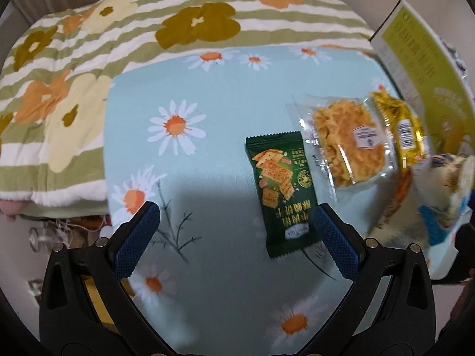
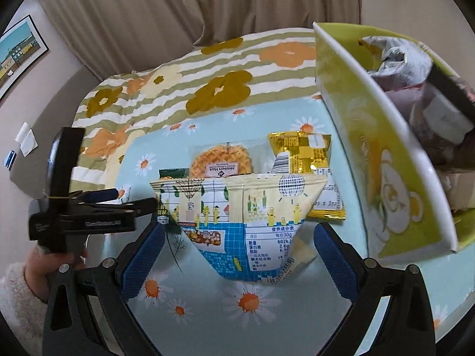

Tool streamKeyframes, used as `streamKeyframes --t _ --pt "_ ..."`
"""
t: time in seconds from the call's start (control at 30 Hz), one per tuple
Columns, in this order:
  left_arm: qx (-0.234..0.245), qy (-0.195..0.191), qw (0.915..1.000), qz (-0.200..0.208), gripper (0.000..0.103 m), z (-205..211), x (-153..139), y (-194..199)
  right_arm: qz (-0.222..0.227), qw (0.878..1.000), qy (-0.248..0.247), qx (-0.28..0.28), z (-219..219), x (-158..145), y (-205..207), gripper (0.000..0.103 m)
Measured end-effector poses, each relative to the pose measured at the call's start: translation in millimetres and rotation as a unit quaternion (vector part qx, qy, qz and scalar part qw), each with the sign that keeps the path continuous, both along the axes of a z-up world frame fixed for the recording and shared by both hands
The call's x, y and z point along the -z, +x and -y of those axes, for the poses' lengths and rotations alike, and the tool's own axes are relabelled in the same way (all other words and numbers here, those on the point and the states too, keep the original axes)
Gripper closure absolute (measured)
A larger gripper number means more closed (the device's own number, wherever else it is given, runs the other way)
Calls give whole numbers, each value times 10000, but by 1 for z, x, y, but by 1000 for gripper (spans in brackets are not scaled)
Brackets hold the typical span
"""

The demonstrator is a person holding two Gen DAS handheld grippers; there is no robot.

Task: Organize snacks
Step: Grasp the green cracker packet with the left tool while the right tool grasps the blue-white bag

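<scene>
On the daisy cloth four loose snacks are visible: one green cracker pack, one clear-wrapped waffle, one gold pack, and one pale printed pouch. One yellow-green box stands at the right edge of the cloth and already holds some wrapped packs; I cannot count them.

The left gripper is wide open and holds nothing. The green pack lies flat just inside its right finger, near the middle of the cloth. The right gripper is also wide open, and the pouch stands between its fingers without touching them, in front of the waffle and the gold pack.

All these packs look light and soft, with smooth film that may slip. The crackers and the waffle are probably fragile, so a gentle close is better. I would take the green pack across its narrow width, and the pouch at its lower, narrower part.
</scene>
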State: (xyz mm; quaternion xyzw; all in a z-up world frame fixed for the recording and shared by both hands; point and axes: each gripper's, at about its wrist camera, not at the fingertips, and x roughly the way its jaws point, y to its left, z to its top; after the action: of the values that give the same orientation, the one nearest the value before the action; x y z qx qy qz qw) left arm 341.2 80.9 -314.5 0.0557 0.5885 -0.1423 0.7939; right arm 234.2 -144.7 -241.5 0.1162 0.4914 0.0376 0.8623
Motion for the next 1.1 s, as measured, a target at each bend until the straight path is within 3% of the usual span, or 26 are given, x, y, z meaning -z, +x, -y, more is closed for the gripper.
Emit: streamKeyframes --t 0.27,0.67,0.83,1.0,1.07,1.1 --pt "108 247 9996 -109 1 25 18 12 -114 9999 -35 -30 -3 14 7 3" --pt "8 396 9990 -185 4 27 21 13 -343 9988 -327 -154 -2 32 9 3" --pt "169 404 9990 -58 24 38 15 10 -350 9957 -703 -488 -14 38 12 3" --pt "220 368 9991 -17 36 35 12 10 -350 9900 -1082 -836 -25 43 14 3" --pt "196 333 9993 10 60 29 10 12 -398 9876 -1200 -925 -30 46 16 3" --pt "158 321 9994 25 62 26 8 13 -417 9868 -1232 -964 -32 48 16 3"
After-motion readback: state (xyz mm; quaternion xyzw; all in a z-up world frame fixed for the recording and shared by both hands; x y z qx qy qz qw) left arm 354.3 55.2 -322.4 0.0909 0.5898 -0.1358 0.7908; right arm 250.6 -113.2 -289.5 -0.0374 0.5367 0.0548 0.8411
